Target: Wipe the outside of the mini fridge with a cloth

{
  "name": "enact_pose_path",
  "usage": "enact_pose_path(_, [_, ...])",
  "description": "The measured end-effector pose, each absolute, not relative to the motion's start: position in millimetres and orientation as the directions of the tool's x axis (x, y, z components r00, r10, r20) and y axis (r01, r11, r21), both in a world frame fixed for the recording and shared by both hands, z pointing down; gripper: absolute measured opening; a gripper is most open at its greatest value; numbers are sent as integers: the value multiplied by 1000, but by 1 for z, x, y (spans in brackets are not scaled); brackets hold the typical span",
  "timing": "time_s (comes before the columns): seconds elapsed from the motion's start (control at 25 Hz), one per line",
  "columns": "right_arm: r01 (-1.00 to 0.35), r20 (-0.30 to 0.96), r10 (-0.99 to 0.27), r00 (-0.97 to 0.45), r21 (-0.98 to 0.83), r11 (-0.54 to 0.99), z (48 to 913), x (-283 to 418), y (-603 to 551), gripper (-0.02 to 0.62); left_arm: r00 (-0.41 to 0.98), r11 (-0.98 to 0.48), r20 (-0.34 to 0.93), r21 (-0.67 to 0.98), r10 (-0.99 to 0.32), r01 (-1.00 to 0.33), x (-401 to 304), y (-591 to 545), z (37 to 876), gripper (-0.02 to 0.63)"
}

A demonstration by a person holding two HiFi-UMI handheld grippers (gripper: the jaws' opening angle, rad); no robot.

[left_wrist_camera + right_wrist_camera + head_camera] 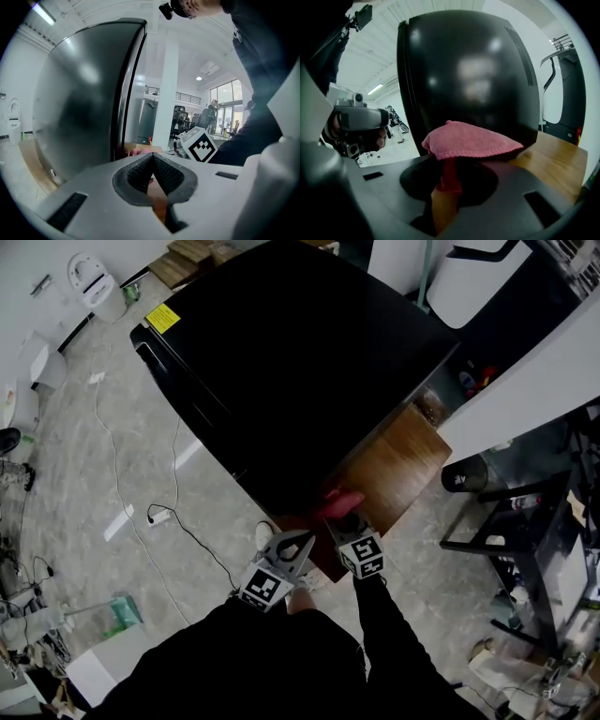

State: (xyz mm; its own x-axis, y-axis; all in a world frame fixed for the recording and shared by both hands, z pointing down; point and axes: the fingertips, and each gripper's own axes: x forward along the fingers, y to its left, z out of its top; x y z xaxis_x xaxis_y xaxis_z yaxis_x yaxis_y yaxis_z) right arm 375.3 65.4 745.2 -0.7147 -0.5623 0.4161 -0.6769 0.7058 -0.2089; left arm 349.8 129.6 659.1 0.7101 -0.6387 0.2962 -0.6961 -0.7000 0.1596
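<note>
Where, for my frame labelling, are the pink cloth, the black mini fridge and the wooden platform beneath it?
pink terry cloth (pixel 468 140), right gripper view, its bunched top.
glossy black mini fridge (pixel 300 362), head view, middle of its top face.
brown wooden platform (pixel 398 470), head view, bare corner.

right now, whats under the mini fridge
A wooden platform sticks out from beneath the mini fridge, which stands on it. How far the wood runs underneath is hidden by the fridge's body.

The fridge is glossy black, its sticker at upper left yellow; the cloth is pink, the board brown wood-grain, the floor mottled grey.
</note>
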Motion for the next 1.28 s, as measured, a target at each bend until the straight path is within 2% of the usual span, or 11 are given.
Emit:
enact_pose_path(0.28, [-662,280,-609,-742,-167,731,619,372,95,95,777,-765,244,162,-580,-623,334,160,578,3])
enact_pose_path(0.48, [-666,243,-627,-740,-127,736,556,351,129,95,809,-794,185,165,-558,-586,302,167,532,3])
enact_pose_path(0.68, [-698,231,-661,-714,-156,699,517,304,169,95,840,-832,168,135,-517,-539,244,172,503,3])
enact_pose_path(0.96, [-731,175,-710,-682,-132,670,476,217,180,95,840,-837,140,99,-524,-539,147,165,475,3])
enact_pose_path(1.28, [-784,88,-787,-611,-210,584,435,148,153,97,880,-875,52,93,-473,-476,92,134,438,3])
